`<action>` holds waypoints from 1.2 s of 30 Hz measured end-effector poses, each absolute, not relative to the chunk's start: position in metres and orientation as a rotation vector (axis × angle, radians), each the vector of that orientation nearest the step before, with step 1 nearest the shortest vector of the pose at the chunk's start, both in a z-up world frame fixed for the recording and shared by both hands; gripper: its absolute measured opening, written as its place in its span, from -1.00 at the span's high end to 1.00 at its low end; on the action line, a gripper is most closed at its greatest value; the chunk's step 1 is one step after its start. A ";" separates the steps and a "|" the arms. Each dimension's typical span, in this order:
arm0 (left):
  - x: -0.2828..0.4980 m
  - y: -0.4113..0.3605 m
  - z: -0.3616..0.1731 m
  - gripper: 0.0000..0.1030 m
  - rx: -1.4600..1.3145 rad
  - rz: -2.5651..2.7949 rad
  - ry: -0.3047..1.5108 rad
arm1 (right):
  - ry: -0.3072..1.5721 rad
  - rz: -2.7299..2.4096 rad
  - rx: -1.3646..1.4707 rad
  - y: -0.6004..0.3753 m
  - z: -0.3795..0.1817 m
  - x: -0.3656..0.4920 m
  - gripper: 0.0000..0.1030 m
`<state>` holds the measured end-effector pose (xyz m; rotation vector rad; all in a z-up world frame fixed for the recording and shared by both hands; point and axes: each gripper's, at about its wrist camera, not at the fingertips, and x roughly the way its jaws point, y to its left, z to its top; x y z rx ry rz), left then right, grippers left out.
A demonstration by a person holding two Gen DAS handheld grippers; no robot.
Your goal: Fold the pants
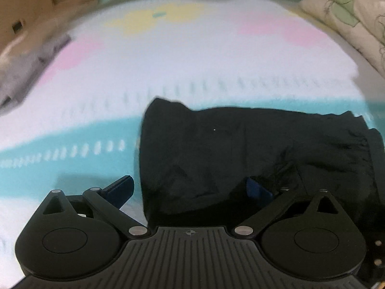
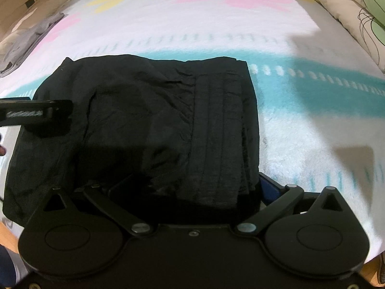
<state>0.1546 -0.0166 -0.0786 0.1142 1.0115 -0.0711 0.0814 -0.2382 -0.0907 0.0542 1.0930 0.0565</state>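
Black pants (image 2: 156,120) lie folded into a compact rectangle on a pastel blanket (image 2: 300,144), with the ribbed waistband (image 2: 216,132) on top at the right. My right gripper (image 2: 192,185) is open at the near edge of the bundle, and the fabric spreads between its wide fingers. In the left wrist view the pants (image 1: 240,149) fill the centre and right. My left gripper (image 1: 191,186) is open at their left edge, one finger over the blanket (image 1: 72,168) and the other over the cloth. The left gripper (image 2: 36,115) also shows in the right wrist view, above the bundle's left side.
A grey folded garment (image 2: 28,38) lies at the far left of the bed, also visible in the left wrist view (image 1: 24,72). Leaf-patterned pillows (image 2: 349,7) (image 1: 349,12) line the far right. Wooden floor (image 2: 7,231) shows beyond the bed's near edge.
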 end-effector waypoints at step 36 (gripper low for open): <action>0.141 0.006 -0.092 -0.99 0.017 -0.172 0.910 | 1.163 0.083 0.110 -0.251 -0.086 0.103 -0.95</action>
